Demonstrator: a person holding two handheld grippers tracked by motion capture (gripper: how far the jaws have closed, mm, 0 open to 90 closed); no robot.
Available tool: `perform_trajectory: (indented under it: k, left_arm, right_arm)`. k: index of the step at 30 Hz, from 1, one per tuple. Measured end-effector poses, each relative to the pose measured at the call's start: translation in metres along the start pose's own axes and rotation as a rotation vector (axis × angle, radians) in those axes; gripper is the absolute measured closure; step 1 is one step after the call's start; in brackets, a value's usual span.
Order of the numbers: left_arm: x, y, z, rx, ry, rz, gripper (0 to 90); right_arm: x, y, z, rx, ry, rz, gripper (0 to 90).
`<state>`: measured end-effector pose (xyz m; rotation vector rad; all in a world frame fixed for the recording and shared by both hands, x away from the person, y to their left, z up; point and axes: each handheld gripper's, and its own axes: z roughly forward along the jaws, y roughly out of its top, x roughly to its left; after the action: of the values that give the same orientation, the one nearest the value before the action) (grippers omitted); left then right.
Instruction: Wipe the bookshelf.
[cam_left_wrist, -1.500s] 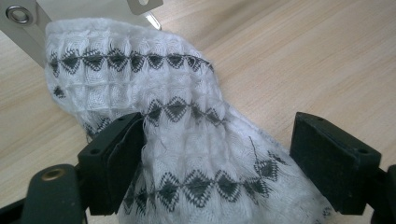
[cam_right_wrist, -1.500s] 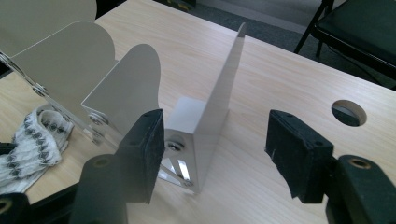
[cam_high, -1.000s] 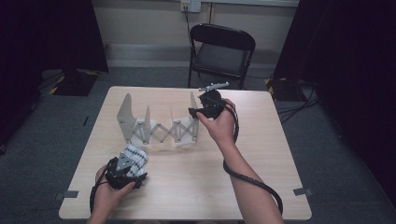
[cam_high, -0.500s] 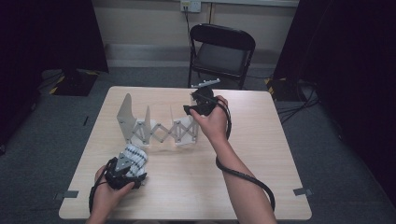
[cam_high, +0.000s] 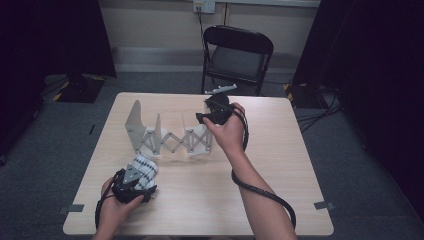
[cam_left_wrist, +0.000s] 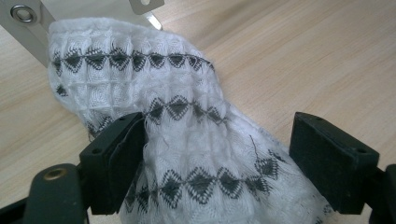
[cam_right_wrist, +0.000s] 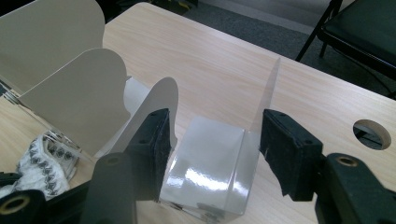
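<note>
A white accordion rack (cam_high: 165, 137) with upright divider plates stands across the middle of the table. My right gripper (cam_high: 204, 120) is at its right end. In the right gripper view the open jaws (cam_right_wrist: 217, 123) straddle the last glossy section (cam_right_wrist: 210, 163), one pad by a divider, the other by the thin end plate (cam_right_wrist: 268, 88). I cannot tell whether they touch. A white cloth (cam_high: 142, 167) with black diamond bands lies at the front left. My left gripper (cam_left_wrist: 219, 128) has the cloth (cam_left_wrist: 177, 93) between its jaws: it bunches against the left pad, with a gap at the right pad.
The wooden table (cam_high: 280, 165) has bare room at the right and front. A round hole (cam_right_wrist: 371, 133) is in its top near the right gripper. A black folding chair (cam_high: 237, 55) stands behind the far edge. The right gripper's cable (cam_high: 260, 192) loops over the table.
My right gripper has shifted a little left, onto the rack's right end. The left hand and the cloth have stayed where they were.
</note>
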<state>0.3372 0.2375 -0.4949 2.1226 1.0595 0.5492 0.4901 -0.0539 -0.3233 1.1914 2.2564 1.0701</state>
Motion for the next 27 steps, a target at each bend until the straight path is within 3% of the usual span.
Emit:
perform_trajectory:
  k: [9,15,27]
  left_arm:
    - [0.000,0.000,0.000,-0.001,-0.002,-0.004,18.3]
    - [0.001,0.000,0.000,0.000,-0.003,-0.003,18.4]
    - [0.001,0.000,0.000,0.000,-0.005,0.001,18.4]
  right_arm:
    - [-0.010,-0.003,0.006,0.002,-0.020,0.029,42.8]
    - [-0.010,-0.002,0.011,0.004,-0.017,0.021,42.9]
    - [-0.001,0.003,-0.009,0.008,-0.022,0.011,42.7]
